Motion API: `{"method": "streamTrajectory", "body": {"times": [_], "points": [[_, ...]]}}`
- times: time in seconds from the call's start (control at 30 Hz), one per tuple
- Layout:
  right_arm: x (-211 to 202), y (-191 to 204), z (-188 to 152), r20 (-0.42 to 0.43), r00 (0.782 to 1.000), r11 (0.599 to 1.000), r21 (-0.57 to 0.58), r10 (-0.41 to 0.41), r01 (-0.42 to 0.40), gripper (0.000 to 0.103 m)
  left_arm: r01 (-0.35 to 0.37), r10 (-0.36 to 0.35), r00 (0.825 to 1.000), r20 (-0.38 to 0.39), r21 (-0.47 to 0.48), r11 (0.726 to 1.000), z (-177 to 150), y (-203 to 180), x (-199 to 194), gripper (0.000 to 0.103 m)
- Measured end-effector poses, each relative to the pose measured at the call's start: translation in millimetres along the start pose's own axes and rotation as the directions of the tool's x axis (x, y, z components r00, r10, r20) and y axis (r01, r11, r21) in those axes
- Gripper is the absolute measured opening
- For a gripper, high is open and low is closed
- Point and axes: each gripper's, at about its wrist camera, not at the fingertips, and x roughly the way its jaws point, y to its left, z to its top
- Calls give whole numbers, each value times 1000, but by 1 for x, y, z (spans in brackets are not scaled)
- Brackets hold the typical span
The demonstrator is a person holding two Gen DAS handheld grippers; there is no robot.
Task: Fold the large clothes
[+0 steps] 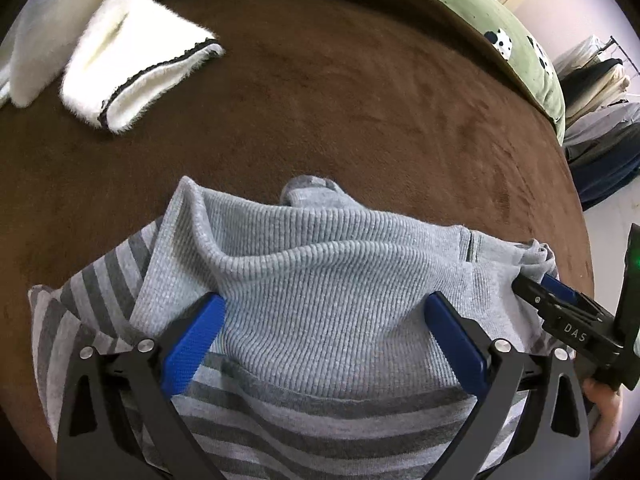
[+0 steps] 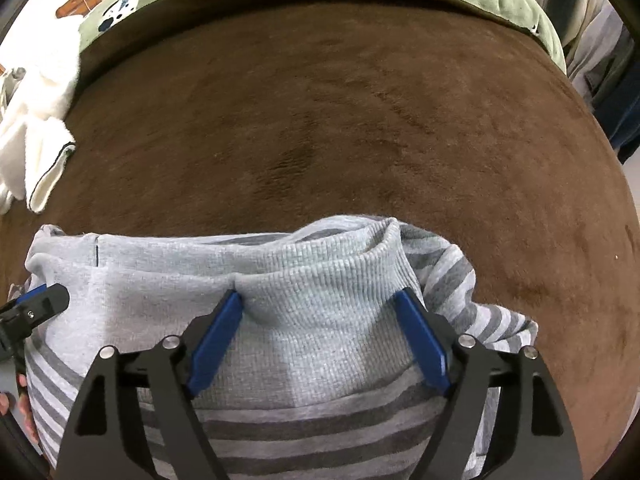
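Striped grey sweater (image 1: 320, 288) lay bunched on the brown plush bed cover (image 1: 360, 100), directly under and in front of both grippers, with its ribbed plain-grey band folded up over the striped body. Its long axis ran across both views, from one gripper to the other, so each hand stood over its own end of the band. The left gripper (image 1: 326, 312) pointed steeply down at the ribbed band with its jaws wide apart; the blue pads (image 1: 192, 340) pressed into the knit on either side of a hump of cloth without pinching it. The right gripper (image 2: 320, 312) was set the same way near the other end, jaws spread and the ribbing bulging between them, not clamped. In the left wrist view the right gripper showed at the right edge, against the garment's far corner. Neither hand seemed nearer than the other; the next fold probably depended on both closing on that band together and carrying it along the short axis, away over the bare cover. A white fluffy garment (image 1: 120, 52) lay well apart at the far left.
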Motion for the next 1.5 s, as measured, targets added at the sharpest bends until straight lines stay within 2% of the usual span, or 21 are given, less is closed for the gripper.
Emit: {"method": "streamTrajectory", "body": {"times": [0.17, 0.27, 0.37, 0.43, 0.53, 0.67, 0.73, 0.83, 0.93, 1.07, 1.2, 1.37, 1.5], "points": [[-15, -1, -4, 42, 999, 1000, 15, 22, -23, 78, 4, -4, 1000, -19, 8, 1000, 2, 0, -2, 98], [-51, -8, -12, 102, 993, 997, 59, 52, -58, 78, -4, 6, 998, -61, 30, 1000, 6, -5, -5, 97], [-85, -18, -26, 149, 986, 986, 132, 78, -98, 78, -49, 57, 994, -96, 84, 995, 4, -17, -17, 97], [-111, -24, -44, 172, 980, 974, 180, 104, -135, 80, -53, 63, 992, -111, 96, 994, -3, -24, -28, 97], [-142, -30, -79, 180, 978, 962, 233, 103, -144, 85, -55, 69, 990, -122, 115, 992, -17, -36, -44, 97], [-160, -31, -124, 153, 983, 941, 304, 103, -146, 85, -49, 71, 989, -128, 163, 985, -40, -52, -56, 97], [-159, -39, -138, 141, 981, 920, 351, 130, -173, 85, -54, 83, 986, -142, 196, 979, -50, -57, -51, 97], [-155, -49, -171, 144, 975, 867, 449, 168, -216, 85, -65, 99, 983, -156, 212, 975, -61, -54, -41, 98], [-144, -58, -192, 163, 966, 804, 536, 199, -256, 85, -10, 34, 983, -178, 137, 990, -61, -37, -30, 98], [-132, -67, -214, 203, 958, 735, 616, 201, -285, 85, -4, 37, 982, -183, 175, 985, -62, -36, -23, 98], [-117, -78, -235, 283, 929, 608, 703, 238, -370, 85, 7, 28, 983, -182, 191, 982, -62, -35, -22, 98], [-97, -84, -238, 355, 895, 511, 735, 269, -445, 85, 4, 36, 980, -196, 199, 980, -58, -39, -19, 98], [-86, -90, -226, 396, 879, 477, 739, 264, -476, 86, 5, 39, 979, -201, 212, 977, -52, -43, -15, 98]]}}
